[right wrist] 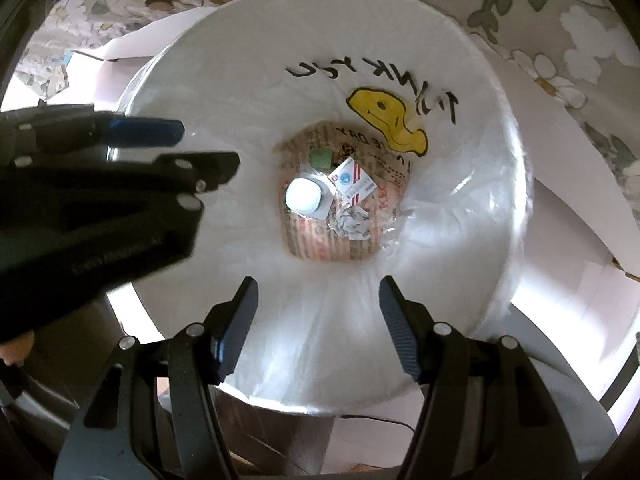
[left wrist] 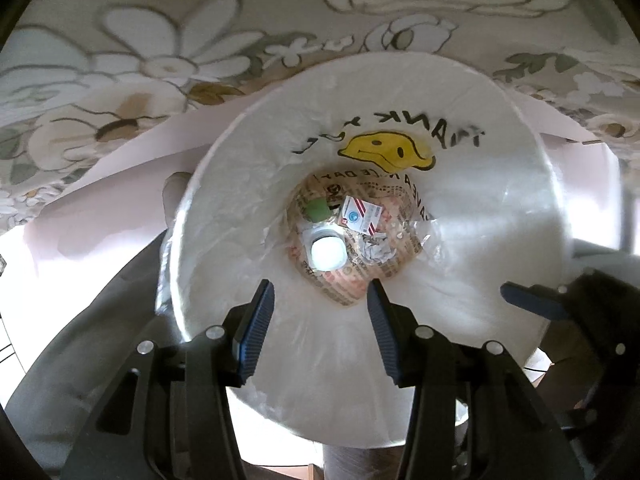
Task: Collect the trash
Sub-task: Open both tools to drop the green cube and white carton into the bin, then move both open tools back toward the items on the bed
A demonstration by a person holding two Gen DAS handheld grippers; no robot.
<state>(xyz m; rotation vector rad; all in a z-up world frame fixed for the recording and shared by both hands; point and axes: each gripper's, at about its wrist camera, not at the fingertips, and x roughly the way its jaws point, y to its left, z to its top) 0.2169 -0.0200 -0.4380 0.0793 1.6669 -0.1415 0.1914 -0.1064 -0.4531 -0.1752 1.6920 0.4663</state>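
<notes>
1. Your left tool [left wrist: 320,304] points straight down into the mouth of a white bin [left wrist: 500,208] lined with a clear plastic bag [left wrist: 440,236]. Its two blue-padded fingers stand narrowly apart with nothing between them.
2. Your right tool [right wrist: 318,300] hangs over the same bin, tilted slightly off vertical. Its fingers are moderately apart and also empty.
3. In the right wrist view, the left tool [right wrist: 176,148] reaches in from the left edge, above the bin's rim. In the left wrist view, one blue fingertip of the right tool shows at the right edge, over the rim.
4. The trash lies at the bottom of the bin, on newsprint-patterned paper [left wrist: 348,284] that shows through the bag.
5. Down there you have a white square container [left wrist: 326,254], a small green piece [left wrist: 318,210] just above it, a red-and-white printed packet [left wrist: 360,216] to the right, and a crumpled grey-white scrap [left wrist: 376,252] below the packet. All four sit close together near the middle of the bin floor.
6. The far inner wall of the bag carries a yellow smiley face [left wrist: 386,152] and black "THANK YOU" lettering, read in reverse.
7. Behind the bin lies a floral-patterned fabric [left wrist: 160,52], with a pale sheet [left wrist: 120,168] between it and the bin. What carries the bin cannot be told.
</notes>
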